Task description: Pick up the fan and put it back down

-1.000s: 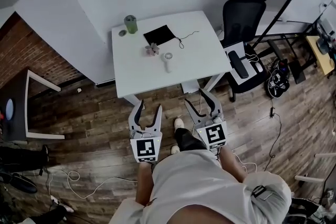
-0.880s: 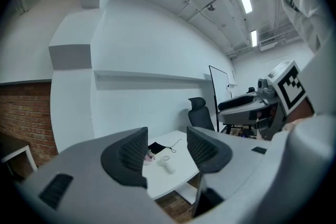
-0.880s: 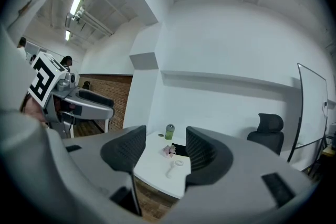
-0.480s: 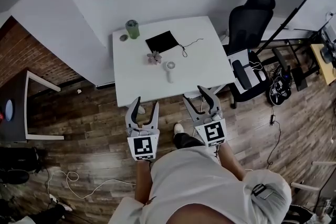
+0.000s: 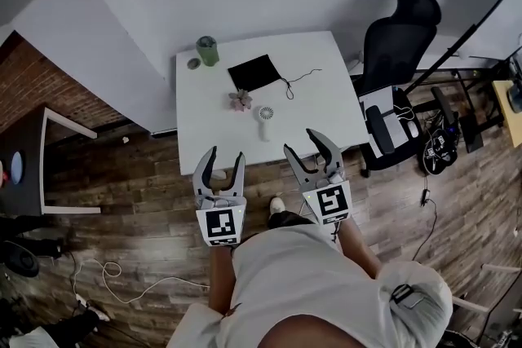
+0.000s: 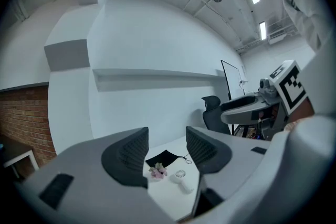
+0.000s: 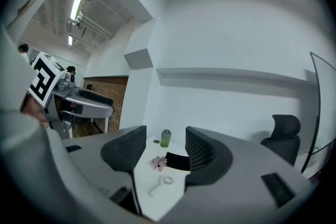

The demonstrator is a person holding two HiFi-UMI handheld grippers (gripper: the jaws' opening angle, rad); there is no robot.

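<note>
Both tools have moved up to the desk (image 5: 314, 98) since a second ago, and its near edge now lies just ahead of their tips.

Items as they stand:
- Left tool (image 5: 225, 153): jaws apart, nothing between them, aimed level at the desk.
- Right tool (image 5: 302, 144): jaws apart by a modest gap, also empty, aimed level.
- Fan (image 5: 263, 116): small and white, lying flat near the middle of the desk with its round head away from you and its handle toward you. Neither tool touches it.
- Flower (image 5: 239, 100): just beside the fan's head, on the left.
- Black pouch (image 5: 254, 72) with cord: beyond the fan.
- Green cup (image 5: 207, 50): at the far left corner, well apart from the fan.
- Chair (image 5: 400, 37): to the right of the desk.

Step in hand, as judged: the approach; the pick-up has not begun.

Handling notes:
- Choose one tool and hold the other back from the desk edge.
- Come in over the near edge, then lower onto the handle rather than the head, since the slim handle should sit better between the pads.
- Line the jaws up across the handle.
- Steer clear of the flower.
- Close only once the handle is squarely between the pads, and lift straight up.
</note>
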